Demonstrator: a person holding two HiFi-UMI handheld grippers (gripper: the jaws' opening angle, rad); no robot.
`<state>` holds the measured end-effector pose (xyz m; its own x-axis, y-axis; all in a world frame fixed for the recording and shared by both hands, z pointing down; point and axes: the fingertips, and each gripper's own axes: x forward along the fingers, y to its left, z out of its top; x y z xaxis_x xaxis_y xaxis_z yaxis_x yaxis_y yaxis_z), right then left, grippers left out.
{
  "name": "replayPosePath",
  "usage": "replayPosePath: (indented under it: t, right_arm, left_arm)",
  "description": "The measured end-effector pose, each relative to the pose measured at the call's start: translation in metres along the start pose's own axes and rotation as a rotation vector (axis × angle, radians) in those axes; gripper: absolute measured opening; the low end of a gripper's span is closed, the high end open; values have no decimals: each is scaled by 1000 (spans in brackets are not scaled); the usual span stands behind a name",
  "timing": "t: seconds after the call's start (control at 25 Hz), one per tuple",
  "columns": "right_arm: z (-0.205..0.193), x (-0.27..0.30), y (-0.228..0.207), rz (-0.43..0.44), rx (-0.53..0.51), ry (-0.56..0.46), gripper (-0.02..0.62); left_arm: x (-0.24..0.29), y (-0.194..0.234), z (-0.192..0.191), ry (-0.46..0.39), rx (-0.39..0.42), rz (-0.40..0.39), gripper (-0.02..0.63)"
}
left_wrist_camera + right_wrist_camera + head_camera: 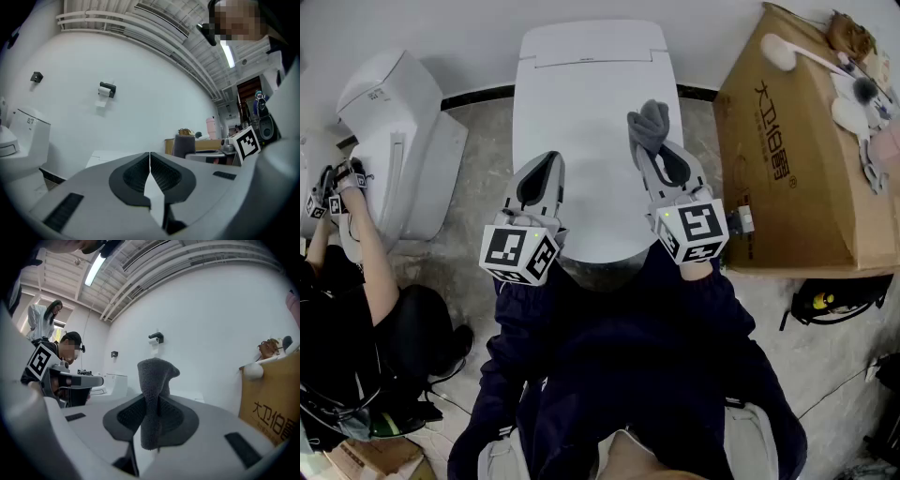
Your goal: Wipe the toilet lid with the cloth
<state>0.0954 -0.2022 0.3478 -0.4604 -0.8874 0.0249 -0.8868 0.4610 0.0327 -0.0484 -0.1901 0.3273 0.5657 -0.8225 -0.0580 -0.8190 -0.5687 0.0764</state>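
The white toilet lid lies closed below me in the head view, with the tank top behind it. My right gripper hangs over the lid's right side, shut on a grey cloth that sticks up out of its jaws. In the right gripper view the cloth stands pinched between the two dark pads. My left gripper hovers over the lid's left front part, its jaws closed together with nothing between them. The cloth also shows at the right in the left gripper view.
A large cardboard box with brushes on top stands right of the toilet. A second white toilet stands at the left, where another person crouches with grippers. A paper holder hangs on the wall.
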Motion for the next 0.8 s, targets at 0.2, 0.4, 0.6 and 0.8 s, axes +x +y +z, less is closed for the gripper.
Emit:
replayPosePath:
  t: [0.2,0.4,0.6,0.8]
  right_arm:
    - [-1,1,-1,0,2,2,83]
    - [-1,2,0,2,-1,-1,83]
    - [-2,2,0,0,-1,1,83]
    - [4,6,-2,-7,-68,4,83]
  left_arm:
    - [1,-1,-1,3,5,0,17]
    - [1,-2,-2,8,26,-1,17]
    - [0,-2,-3,7,29,0,17]
    - [-2,0,0,0,19,1,17]
